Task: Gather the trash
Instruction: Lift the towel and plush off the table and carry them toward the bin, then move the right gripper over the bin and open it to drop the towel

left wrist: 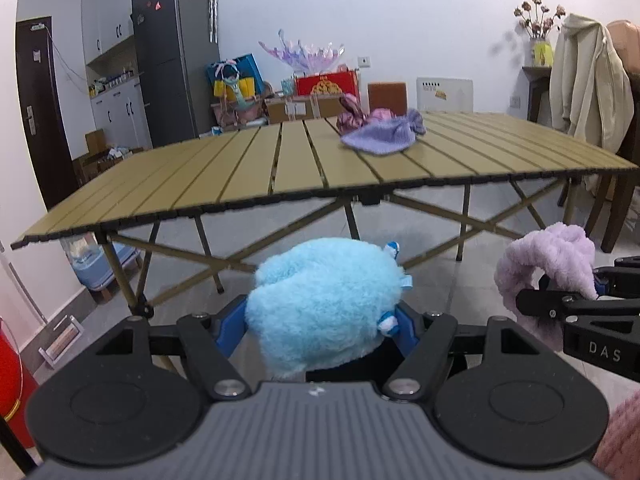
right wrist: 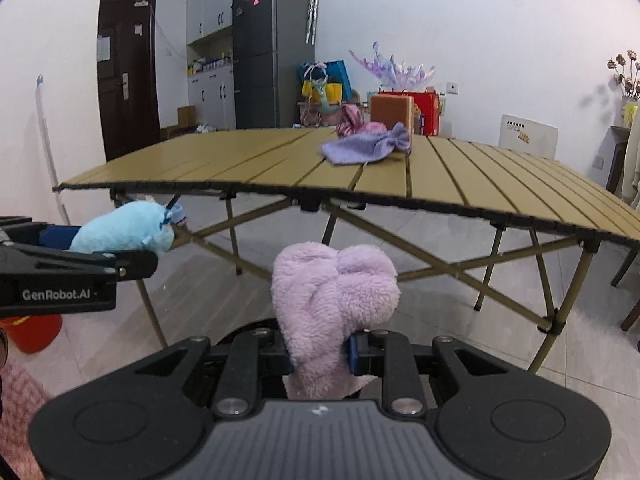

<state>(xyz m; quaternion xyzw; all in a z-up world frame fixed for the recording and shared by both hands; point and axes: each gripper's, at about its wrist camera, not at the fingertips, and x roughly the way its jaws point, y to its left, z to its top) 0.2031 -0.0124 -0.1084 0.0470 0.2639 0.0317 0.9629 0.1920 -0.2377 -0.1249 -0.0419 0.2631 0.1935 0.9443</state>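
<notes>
My left gripper (left wrist: 320,326) is shut on a fluffy light-blue plush item (left wrist: 324,304), which bulges up between its blue pads. My right gripper (right wrist: 320,350) is shut on a fluffy lilac plush item (right wrist: 332,292) that stands up out of the jaws. Each gripper shows in the other's view: the right gripper (left wrist: 560,300) with the lilac item (left wrist: 548,260) at the right edge, the left gripper (right wrist: 100,252) with the blue item (right wrist: 124,232) at the left edge. Both hang below the front edge of a slatted yellow folding table (left wrist: 240,176). On that table lie a purple knitted cloth (left wrist: 380,140) and a pink crumpled bundle (left wrist: 352,114).
The folding table (right wrist: 460,176) stands on crossed legs over a pale tiled floor. A red bucket (right wrist: 34,330) sits on the floor at the left. A fridge (left wrist: 172,52), boxes and toys line the far wall. A chair with a cream jacket (left wrist: 588,80) stands at the right.
</notes>
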